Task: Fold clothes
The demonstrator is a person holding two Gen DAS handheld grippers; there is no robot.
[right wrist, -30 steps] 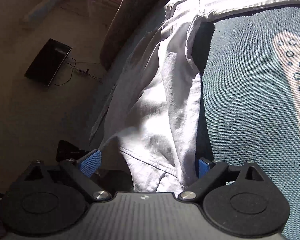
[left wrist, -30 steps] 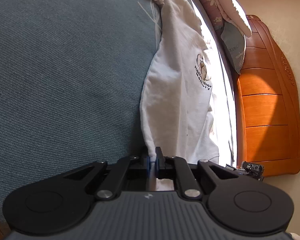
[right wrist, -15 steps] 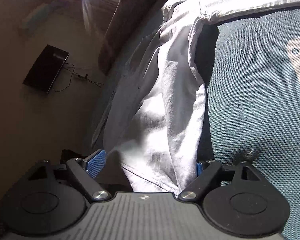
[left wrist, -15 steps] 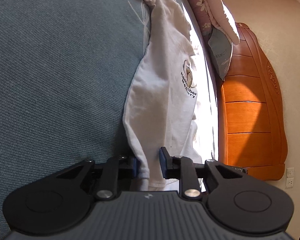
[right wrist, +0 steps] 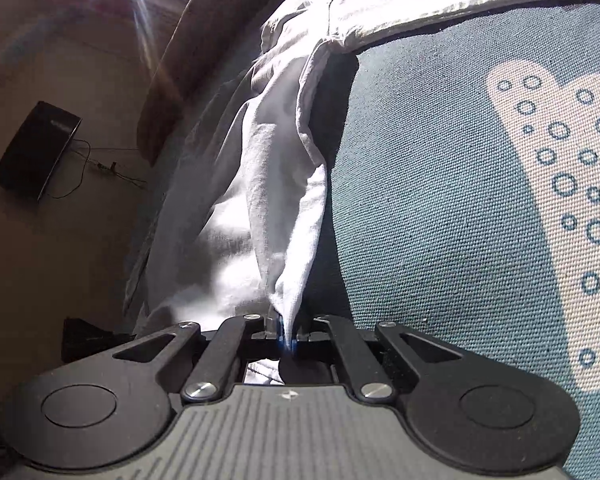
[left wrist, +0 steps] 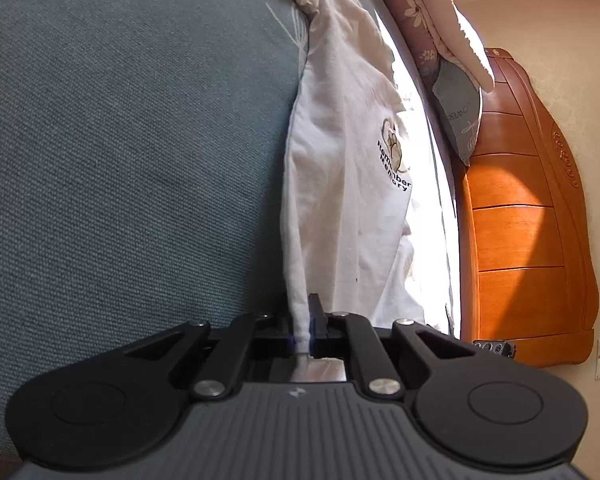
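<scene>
Both fingers just clamped: left gripper (left wrist: 300, 332) and right gripper (right wrist: 286, 338) pinch the white cotton T-shirt (left wrist: 340, 184) by thin edges; lifting could pull them free.

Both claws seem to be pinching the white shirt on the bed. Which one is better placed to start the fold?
Neither clearly. The left gripper and right gripper are each shut on an edge of the shirt, so both probably lift together.

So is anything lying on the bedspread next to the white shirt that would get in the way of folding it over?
Nothing visible does. Both the left gripper and right gripper are shut on the white shirt, with only bare teal bedspread beside it. The pillows sit off at the headboard end.
</scene>
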